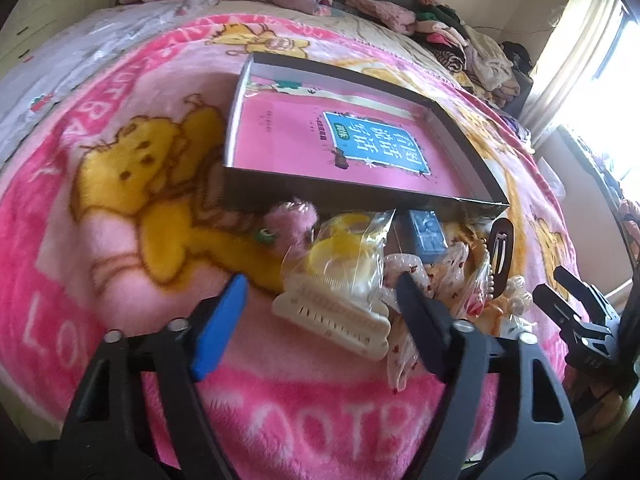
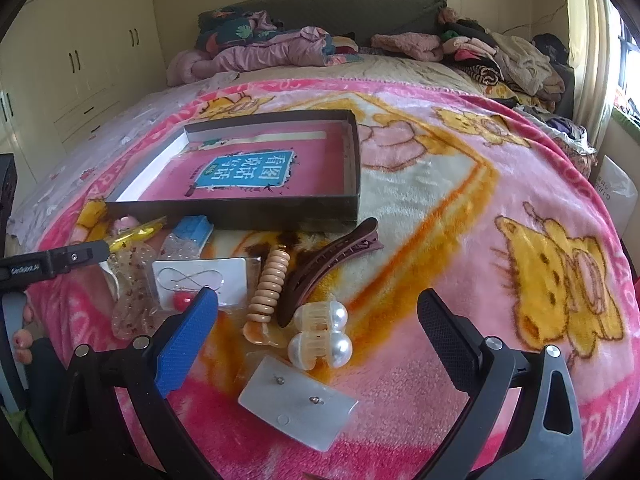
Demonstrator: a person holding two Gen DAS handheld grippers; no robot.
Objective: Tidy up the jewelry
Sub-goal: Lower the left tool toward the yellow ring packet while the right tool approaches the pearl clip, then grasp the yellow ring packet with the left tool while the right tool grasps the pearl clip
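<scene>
A dark shallow box (image 1: 340,196) (image 2: 240,208) with a pink book inside lies on the bed. In front of it is a heap of hair accessories and jewelry. My left gripper (image 1: 320,292) is open over a cream comb clip (image 1: 336,316) and a yellow item in a clear bag (image 1: 340,248). My right gripper (image 2: 316,312) is open around two pearl claw clips (image 2: 320,332), above a clear earring card (image 2: 296,408). A brown hair clip (image 2: 324,264), a beaded clip (image 2: 270,284) and a necklace card (image 2: 200,280) lie nearby. The right gripper shows in the left wrist view (image 1: 560,292).
A pink cartoon blanket (image 2: 500,200) covers the bed. Piled clothes and quilts (image 2: 280,48) lie by the headboard. Wardrobes (image 2: 80,60) stand on the left, a bright window (image 1: 600,80) on the right. A pink plush piece (image 1: 292,216) and blue packet (image 1: 426,232) sit by the box.
</scene>
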